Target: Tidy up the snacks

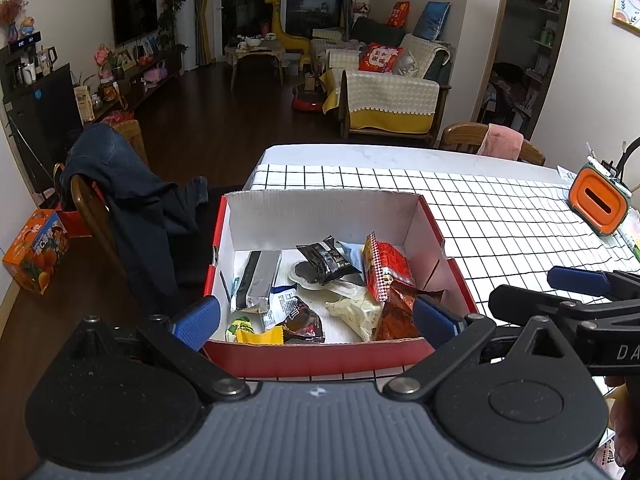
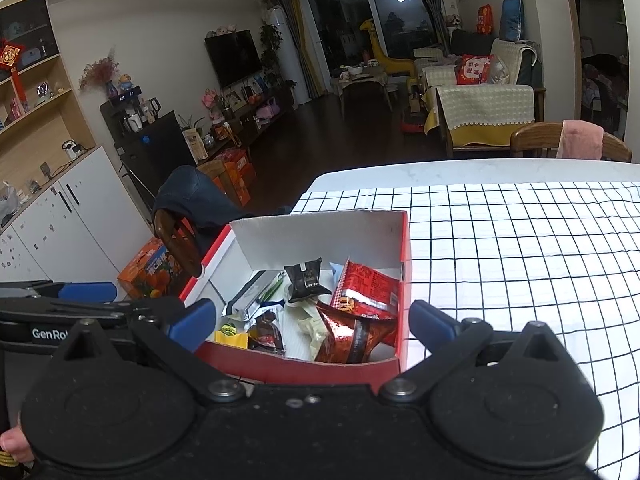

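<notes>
Snack packets: light, crinkly, slippery foil and film, heaped loose in a red-sided cardboard box at the desk's 9 o'clock edge; best pinched at a sealed end. Left gripper and right gripper both gape wide, holding nothing, at the box's 6 o'clock wall.

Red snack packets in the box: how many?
2, maybe more hidden. Checkered red packet leans at the box's right side; crinkled dark-red packet lies in front, at the near right corner.

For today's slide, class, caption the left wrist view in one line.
Open left tongs hover at a red box of mixed snack packets on a checked tablecloth.
</notes>
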Motion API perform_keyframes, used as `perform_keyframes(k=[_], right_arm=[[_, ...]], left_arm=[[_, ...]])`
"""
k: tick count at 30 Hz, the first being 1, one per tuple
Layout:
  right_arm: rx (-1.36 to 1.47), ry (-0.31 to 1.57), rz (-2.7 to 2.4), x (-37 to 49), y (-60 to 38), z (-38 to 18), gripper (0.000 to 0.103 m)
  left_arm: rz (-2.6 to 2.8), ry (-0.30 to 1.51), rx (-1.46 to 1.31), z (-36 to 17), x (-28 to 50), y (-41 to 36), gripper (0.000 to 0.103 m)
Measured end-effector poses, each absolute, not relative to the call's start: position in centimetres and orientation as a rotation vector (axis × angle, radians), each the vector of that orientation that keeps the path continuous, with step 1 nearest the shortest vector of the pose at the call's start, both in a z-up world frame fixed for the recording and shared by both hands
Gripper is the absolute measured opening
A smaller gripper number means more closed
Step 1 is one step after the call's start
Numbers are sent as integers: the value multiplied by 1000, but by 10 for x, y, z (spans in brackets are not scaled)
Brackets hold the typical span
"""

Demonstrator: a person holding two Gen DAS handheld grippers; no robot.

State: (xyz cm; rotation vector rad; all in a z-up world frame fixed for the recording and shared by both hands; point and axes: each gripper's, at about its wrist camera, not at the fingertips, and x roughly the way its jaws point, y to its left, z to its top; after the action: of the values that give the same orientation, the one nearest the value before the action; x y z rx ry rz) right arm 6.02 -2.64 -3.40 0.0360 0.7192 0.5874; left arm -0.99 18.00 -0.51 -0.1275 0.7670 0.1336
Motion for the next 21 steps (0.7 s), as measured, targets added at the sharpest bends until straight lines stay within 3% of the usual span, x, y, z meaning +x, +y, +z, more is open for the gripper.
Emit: perform_keyframes(k=[21], right_arm=[[39, 738, 583, 64, -26, -35, 103]], left_arm=[[139, 779, -127, -6, -9, 180, 103]])
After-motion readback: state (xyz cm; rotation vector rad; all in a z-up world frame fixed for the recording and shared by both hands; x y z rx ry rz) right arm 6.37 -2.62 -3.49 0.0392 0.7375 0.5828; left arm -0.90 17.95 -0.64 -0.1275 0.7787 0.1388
